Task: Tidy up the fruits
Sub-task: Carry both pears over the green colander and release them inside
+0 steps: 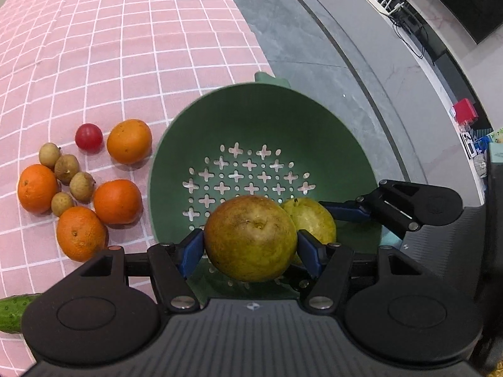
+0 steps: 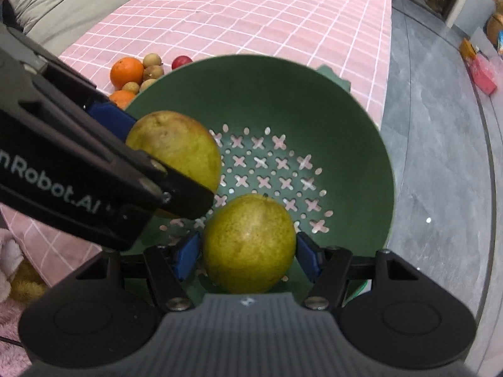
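Nearest the left wrist camera, the left gripper [image 1: 250, 248] has its blue pads clamped on a brownish-yellow pear [image 1: 250, 238], held over the near rim of the green colander [image 1: 220, 106]. Just right of it, the right gripper [image 2: 248, 251] grips a second, greener pear [image 2: 249, 243] in the same manner; both fruits hang above the perforated floor, none resting in it yet.

Risks, as judged:
- The two pears sit almost touching; releasing one could knock the other or jam a finger between them.
- A drop from height may bruise the fruit or tip the colander, which stands near the tablecloth [image 1: 94, 47] edge, floor beyond on the right.
- Round skins may slip from the narrow pads.

Oranges [image 1: 117, 201], longans [image 1: 66, 168], a red fruit [image 1: 89, 137] and a cucumber [image 1: 12, 312] lie left, unsorted.
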A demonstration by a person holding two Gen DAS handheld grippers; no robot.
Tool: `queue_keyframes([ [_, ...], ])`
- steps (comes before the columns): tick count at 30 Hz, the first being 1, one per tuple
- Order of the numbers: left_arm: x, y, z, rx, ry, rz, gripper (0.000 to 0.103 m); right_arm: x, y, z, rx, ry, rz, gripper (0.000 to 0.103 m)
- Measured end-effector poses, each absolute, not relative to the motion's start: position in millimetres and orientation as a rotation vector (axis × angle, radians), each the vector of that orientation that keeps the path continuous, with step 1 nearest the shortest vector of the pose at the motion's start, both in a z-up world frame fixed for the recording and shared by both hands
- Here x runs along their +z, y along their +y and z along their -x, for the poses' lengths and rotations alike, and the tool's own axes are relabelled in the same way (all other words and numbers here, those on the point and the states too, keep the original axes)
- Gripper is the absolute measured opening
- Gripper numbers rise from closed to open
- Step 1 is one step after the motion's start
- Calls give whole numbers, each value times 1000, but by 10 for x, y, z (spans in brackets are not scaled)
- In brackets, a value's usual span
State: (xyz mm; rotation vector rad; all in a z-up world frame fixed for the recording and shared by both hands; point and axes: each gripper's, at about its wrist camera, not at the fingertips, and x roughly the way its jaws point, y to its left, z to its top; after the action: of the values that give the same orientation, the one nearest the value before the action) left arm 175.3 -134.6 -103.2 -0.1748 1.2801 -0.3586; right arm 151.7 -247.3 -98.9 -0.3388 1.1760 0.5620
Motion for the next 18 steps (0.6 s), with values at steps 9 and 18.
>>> queue_keyframes([
  [9,-1041,-1434,-1764,-350,1266,69,74,-956,-2480,-1501,570,1147,317,64],
  [18,-1001,-1423,-1720,-352,1255,84,78,-926,-2548,-1484,536,1129,299,69],
])
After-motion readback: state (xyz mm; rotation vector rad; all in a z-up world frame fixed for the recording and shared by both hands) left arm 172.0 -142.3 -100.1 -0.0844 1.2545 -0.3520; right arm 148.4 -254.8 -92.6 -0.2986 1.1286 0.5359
